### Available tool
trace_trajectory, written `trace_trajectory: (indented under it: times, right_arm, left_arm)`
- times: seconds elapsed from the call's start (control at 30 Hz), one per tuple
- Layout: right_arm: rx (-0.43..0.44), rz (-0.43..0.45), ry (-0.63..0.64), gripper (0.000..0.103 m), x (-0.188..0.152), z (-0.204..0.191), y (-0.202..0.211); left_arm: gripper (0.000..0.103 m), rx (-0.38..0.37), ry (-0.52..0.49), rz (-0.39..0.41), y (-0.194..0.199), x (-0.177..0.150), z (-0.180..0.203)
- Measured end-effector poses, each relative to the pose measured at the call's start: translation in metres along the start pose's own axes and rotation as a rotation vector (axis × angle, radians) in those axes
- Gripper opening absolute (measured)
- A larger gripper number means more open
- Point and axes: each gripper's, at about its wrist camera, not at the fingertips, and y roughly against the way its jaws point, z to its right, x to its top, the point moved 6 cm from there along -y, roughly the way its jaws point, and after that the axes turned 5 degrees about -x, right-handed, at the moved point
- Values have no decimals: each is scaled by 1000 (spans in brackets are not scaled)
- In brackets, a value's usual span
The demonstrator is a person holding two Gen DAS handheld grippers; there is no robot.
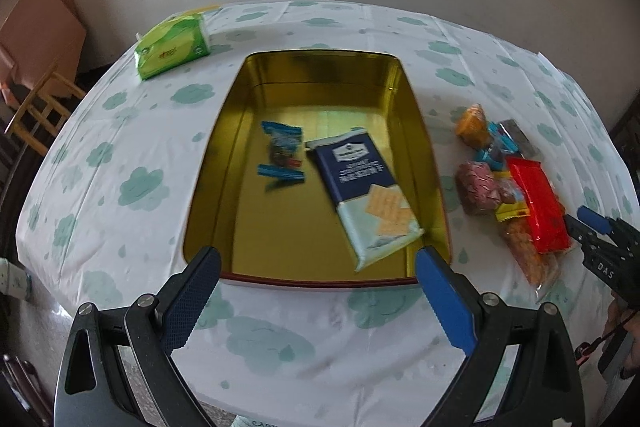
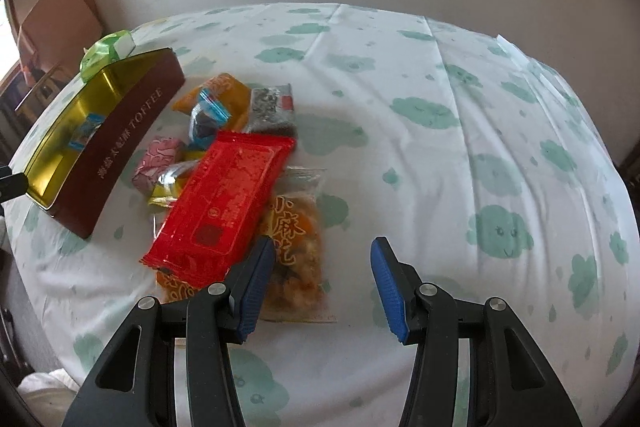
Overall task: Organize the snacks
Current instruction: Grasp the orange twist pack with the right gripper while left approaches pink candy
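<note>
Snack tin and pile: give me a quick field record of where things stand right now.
tin: open, gold inside, on the clouded tablecloth
in tin: navy cracker pack; small blue candy packet
pile beside tin: red packet on top, clear fried-snack bag beneath, pink, orange and grey packets behind
left gripper: open, empty, at tin's near edge
right gripper: open, empty, near side of pile, over the clear bag's edge
other: green tissue pack behind tin

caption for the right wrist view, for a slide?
Open right gripper hovers beside a snack pile topped by a red packet, next to the gold-lined toffee tin on a cloud-print tablecloth.
</note>
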Motion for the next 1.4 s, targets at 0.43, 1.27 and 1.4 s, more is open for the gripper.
trace_trajectory:
  times: [0.43,1.27,1.4]
  right_arm:
    - [23,3,54,49,-1,-14,-20]
    - [-154,70,-137,39,-3,78,-22]
    - [-151,71,-140,39,-4,78,-22]
  left_arm:
    - [96,-13,-82,-18,-7,2,41]
    - [66,-200,-91,-150,-39,44,117]
    - [46,-223,-49,-236,-61,51,124]
